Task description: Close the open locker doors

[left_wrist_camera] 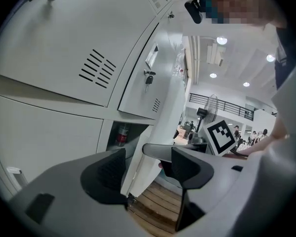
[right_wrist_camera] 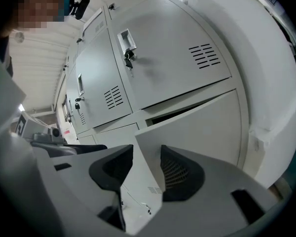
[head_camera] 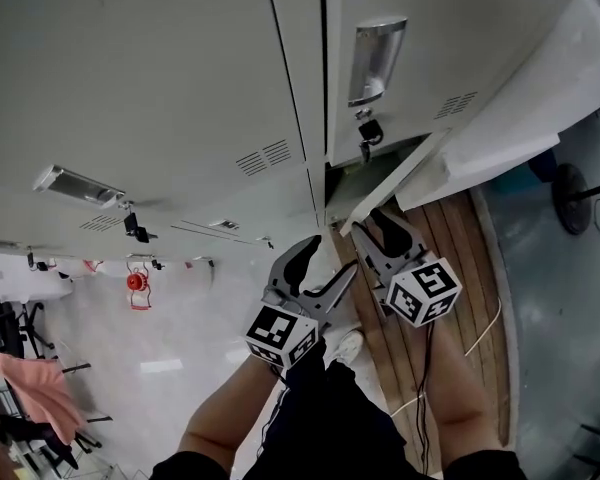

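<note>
A lower locker door (head_camera: 400, 180) stands ajar, swung out from the grey locker bank. In the head view both grippers are at its free edge, the left gripper (head_camera: 325, 263) just left of it and the right gripper (head_camera: 383, 230) against it. In the left gripper view the door's edge (left_wrist_camera: 153, 132) runs down between the spread jaws of the left gripper (left_wrist_camera: 148, 169), untouched. A red bottle (left_wrist_camera: 121, 135) shows inside the locker. In the right gripper view the door's corner (right_wrist_camera: 187, 127) sits between the jaws of the right gripper (right_wrist_camera: 145, 169), and the pads do not clamp it.
The upper lockers are closed, one with a metal handle (head_camera: 375, 58) and a hanging key (head_camera: 365, 133). A wooden slat platform (head_camera: 450, 258) lies below the lockers. A broad white panel (head_camera: 520, 108) rises at the right. A fan base (head_camera: 572, 196) and pink cloth (head_camera: 40, 383) sit on the floor.
</note>
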The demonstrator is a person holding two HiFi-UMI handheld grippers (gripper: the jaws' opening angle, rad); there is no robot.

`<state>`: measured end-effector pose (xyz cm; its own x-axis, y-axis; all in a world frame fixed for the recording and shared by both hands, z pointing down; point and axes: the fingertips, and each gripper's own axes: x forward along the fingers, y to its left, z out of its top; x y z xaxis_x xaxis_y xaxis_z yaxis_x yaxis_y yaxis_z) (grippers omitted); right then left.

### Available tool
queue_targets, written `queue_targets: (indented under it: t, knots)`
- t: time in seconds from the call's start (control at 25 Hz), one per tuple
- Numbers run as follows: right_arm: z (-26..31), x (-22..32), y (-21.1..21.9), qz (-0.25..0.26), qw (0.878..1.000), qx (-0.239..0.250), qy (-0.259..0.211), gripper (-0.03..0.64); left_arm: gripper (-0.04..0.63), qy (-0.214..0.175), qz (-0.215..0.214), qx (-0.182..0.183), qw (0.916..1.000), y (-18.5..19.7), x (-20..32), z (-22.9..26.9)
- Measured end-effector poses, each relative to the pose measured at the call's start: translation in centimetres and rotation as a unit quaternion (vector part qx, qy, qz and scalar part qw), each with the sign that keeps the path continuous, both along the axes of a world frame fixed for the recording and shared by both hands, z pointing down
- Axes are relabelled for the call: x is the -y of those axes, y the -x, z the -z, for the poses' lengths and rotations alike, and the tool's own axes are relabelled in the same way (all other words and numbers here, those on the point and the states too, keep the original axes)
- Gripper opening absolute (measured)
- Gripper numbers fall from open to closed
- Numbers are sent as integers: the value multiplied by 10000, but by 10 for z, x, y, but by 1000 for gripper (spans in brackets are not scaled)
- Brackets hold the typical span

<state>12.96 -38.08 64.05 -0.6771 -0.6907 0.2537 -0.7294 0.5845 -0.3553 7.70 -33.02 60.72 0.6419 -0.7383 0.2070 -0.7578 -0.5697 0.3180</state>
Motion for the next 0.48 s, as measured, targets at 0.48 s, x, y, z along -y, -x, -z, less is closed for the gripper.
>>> queue_targets:
  t: [0.48]
  knots:
    - [4, 42, 33, 81, 9999, 59, -100, 193, 308, 40, 223, 33, 9997, 32, 12, -1]
